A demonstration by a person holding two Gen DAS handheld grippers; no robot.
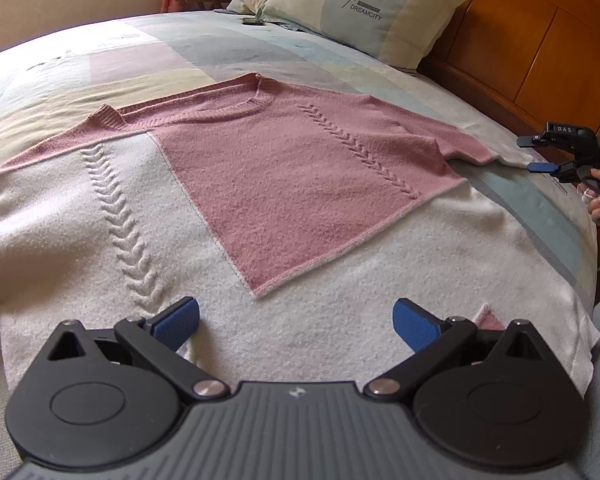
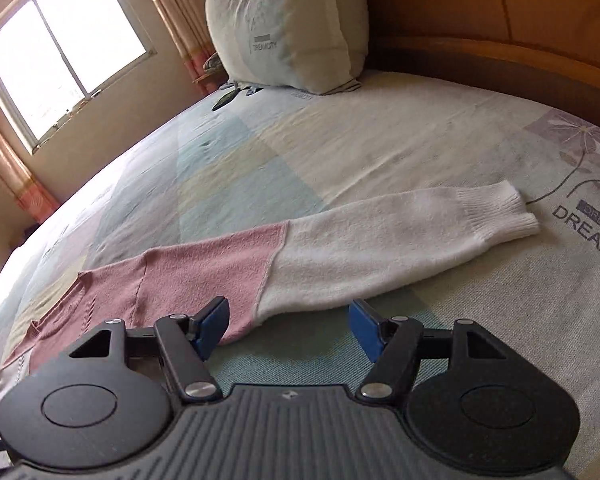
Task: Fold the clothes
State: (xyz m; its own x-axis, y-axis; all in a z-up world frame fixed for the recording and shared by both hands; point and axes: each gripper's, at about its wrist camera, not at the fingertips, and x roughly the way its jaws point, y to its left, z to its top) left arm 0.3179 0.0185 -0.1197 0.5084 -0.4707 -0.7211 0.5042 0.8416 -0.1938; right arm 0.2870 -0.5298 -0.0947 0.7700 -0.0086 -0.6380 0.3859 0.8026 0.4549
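only the right wrist view shows the pink-and-white knitted sweater's (image 2: 204,276) one outstretched sleeve; both grippers' fingers (image 1: 178,322) spread apart, empty.

A sweater (image 1: 284,184) lies spread flat at centre frame on a bed (image 1: 204,52), pillows (image 1: 364,8) behind it against the headboard (image 1: 540,40), upper right.

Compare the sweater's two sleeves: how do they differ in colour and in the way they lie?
The left sleeve is pink where it shows and runs out of view; the right sleeve is pink near the shoulder and white down to its ribbed cuff. The left sleeve lies alone; the right gripper is beside the right sleeve. Both lie flat on the bed.
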